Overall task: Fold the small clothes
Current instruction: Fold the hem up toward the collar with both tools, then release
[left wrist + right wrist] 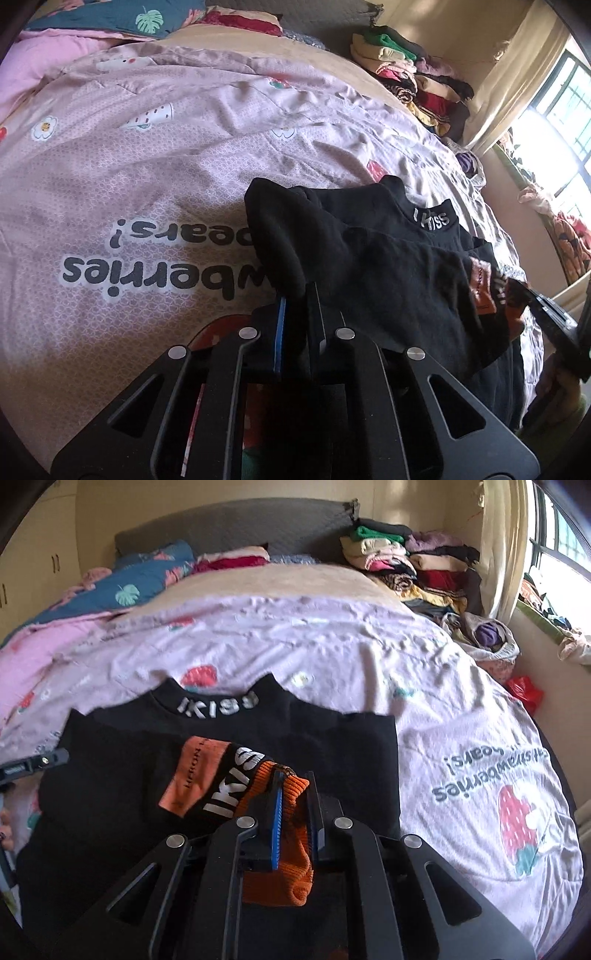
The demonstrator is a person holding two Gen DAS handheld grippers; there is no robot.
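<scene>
Black top [258, 738] lay flat on pink bedspread [369, 646], collar toward headboard, near bed's front edge. Left tool [295, 306] clamped on black sleeve fold [280, 236], at garment's left edge. Right tool [295, 797] clamped on orange ribbed cuff [284, 864], over garment's front. Open bedspread lay beyond collar and to both sides. Stacked clothes pile [413, 565] occupied far right corner beside curtain [502, 554].
</scene>
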